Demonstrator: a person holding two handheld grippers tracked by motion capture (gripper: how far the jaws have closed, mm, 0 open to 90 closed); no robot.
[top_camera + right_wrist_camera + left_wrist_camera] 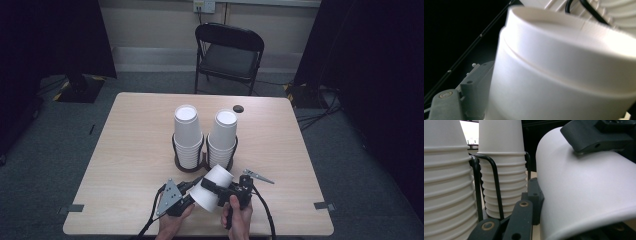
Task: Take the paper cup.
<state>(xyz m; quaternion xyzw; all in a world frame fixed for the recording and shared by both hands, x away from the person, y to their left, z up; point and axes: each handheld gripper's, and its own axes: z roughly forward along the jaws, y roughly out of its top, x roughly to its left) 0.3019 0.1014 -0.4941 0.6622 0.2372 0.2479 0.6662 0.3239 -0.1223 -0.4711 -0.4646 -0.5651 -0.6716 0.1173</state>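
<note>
Nearest us, 2 hands hold a white paper cup (212,187) tilted above the table's near edge (280,227). Our left gripper (192,189) pinches its wide rim; our right gripper (216,190) clamps its wall. Its base points toward 2 racked cup stacks (188,136).

Both black grippers, left gripper (192,192) and right gripper (220,192), trail black cables (grey three-cornered plates on top).

High overhead, tool views close, sharing cup (212,186)
</note>
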